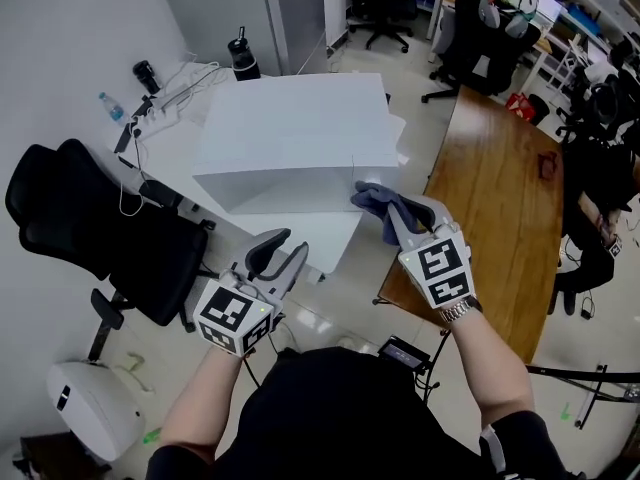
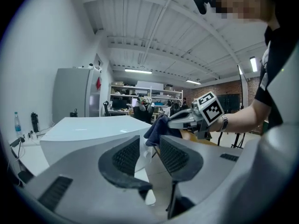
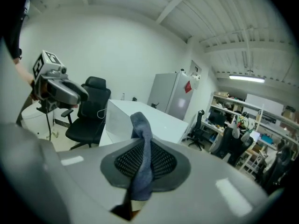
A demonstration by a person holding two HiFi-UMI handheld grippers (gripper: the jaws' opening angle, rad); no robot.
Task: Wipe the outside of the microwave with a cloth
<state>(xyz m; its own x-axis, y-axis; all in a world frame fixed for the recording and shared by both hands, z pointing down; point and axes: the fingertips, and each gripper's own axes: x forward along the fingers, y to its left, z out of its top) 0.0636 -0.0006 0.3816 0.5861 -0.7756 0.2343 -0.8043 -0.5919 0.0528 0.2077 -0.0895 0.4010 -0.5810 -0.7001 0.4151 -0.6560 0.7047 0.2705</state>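
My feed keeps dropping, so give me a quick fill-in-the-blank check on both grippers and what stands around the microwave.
1. The right gripper is shut on the ____.
2. The left gripper is ____, with nothing between its jaws.
3. The microwave stands on a ____ table.
4. In the head view, the black office chair stands to the microwave's ____.

Missing words: cloth; open; white; left.

Black shirt (image 1: 330,408), silver wristwatch (image 1: 458,311), grey hand-held grippers (image 1: 288,248) (image 1: 393,218) with marker cubes (image 1: 232,314).
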